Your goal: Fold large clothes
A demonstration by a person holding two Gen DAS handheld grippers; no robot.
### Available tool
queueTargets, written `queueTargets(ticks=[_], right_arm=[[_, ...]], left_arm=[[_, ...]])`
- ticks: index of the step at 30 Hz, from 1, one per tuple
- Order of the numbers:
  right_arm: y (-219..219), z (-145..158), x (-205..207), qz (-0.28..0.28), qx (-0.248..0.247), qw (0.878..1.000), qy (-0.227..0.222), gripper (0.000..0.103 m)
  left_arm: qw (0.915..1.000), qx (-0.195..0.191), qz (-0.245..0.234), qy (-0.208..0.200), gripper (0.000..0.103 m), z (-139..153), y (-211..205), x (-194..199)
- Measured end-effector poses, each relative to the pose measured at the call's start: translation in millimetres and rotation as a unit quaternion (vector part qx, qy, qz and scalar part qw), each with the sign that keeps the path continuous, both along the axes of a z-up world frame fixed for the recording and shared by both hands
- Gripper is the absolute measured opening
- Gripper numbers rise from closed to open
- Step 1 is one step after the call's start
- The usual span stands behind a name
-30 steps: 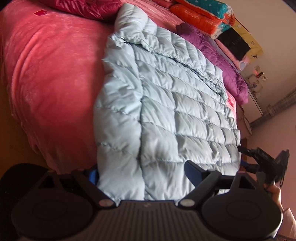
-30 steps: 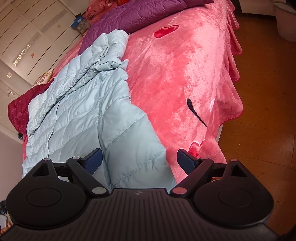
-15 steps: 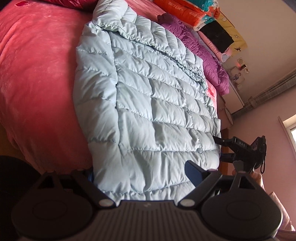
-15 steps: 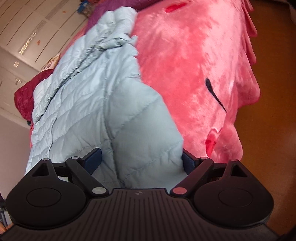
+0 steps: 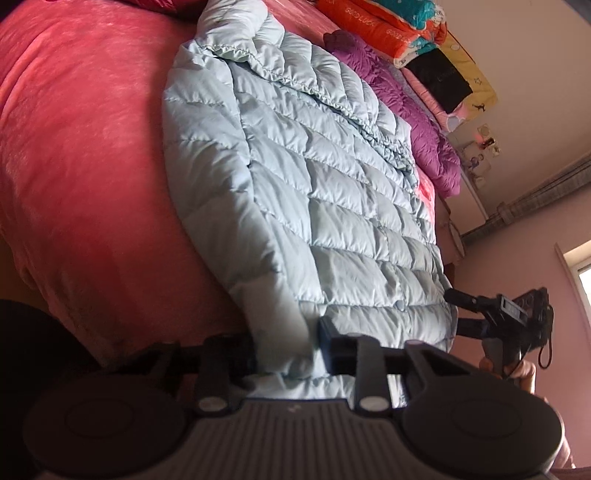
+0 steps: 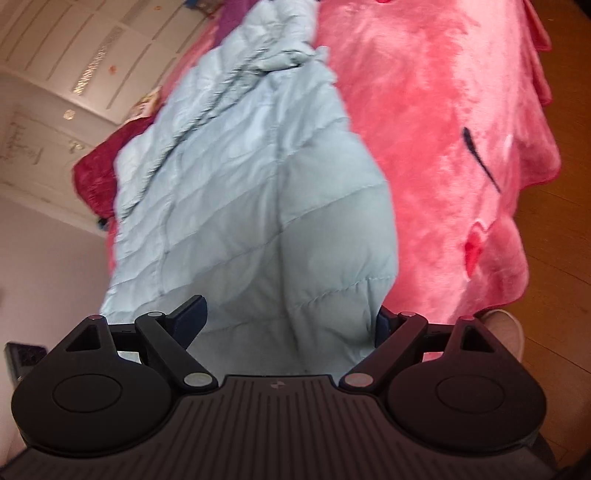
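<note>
A pale blue quilted down jacket (image 5: 317,192) is laid lengthwise on a bed covered by a pink plush blanket (image 5: 85,147); its hem end hangs over the near edge of the bed, toward both cameras; the collar end lies far up the bed.

Left gripper (image 5: 288,349): the fingers are drawn close together and a bunched fold of the jacket's lower edge is pinched between them; fabric is seen spilling over the gripper body.

Right gripper (image 6: 291,321): the fingers are spread wide apart; a puffy sleeve or side panel of the jacket (image 6: 258,206) is seen bulging between them; whether the pads are pressed on the fabric cannot be told; the right pad is partly hidden behind the cloth.

Beside the jacket a purple quilted garment (image 5: 413,122) is laid; beyond it, folded bedding in orange and teal (image 5: 388,26) is stacked near the wall; no containers are seen; wooden floor (image 6: 554,184) is visible beside the bed.
</note>
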State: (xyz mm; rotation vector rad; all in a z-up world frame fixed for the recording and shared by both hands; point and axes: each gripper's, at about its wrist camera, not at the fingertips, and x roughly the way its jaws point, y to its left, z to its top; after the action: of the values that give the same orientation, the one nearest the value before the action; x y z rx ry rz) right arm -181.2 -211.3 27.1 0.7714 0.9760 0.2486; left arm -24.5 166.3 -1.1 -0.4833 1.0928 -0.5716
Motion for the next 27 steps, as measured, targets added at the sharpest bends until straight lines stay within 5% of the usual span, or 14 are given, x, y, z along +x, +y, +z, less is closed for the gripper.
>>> queueTargets(ticks=[8, 10, 14, 21, 27], right_arm=[[0, 6, 0, 0.0, 0.084, 0.996, -0.03, 0.1], [3, 7, 2, 0.001, 0.096, 0.995, -0.036, 0.093], [17, 13, 9, 0.023, 0.066, 0.997, -0.043, 0.055], [30, 21, 15, 0.017, 0.05, 0.997, -0.06, 0.035], [25, 37, 22, -0.011, 0.098, 0.991, -0.09, 0.031]], left_arm=[[0.9983, -0.055, 0.016, 0.001, 0.013, 1, 8, 3], [0.9967, -0.077, 0.023, 0.004, 0.012, 2, 10, 5], [0.9931, -0.113, 0.032, 0.007, 0.012, 4, 12, 10], [0.9822, -0.183, 0.042, 0.004, 0.012, 15, 10, 23], [0.9724, -0.227, 0.052, -0.013, 0.012, 32, 8, 47]])
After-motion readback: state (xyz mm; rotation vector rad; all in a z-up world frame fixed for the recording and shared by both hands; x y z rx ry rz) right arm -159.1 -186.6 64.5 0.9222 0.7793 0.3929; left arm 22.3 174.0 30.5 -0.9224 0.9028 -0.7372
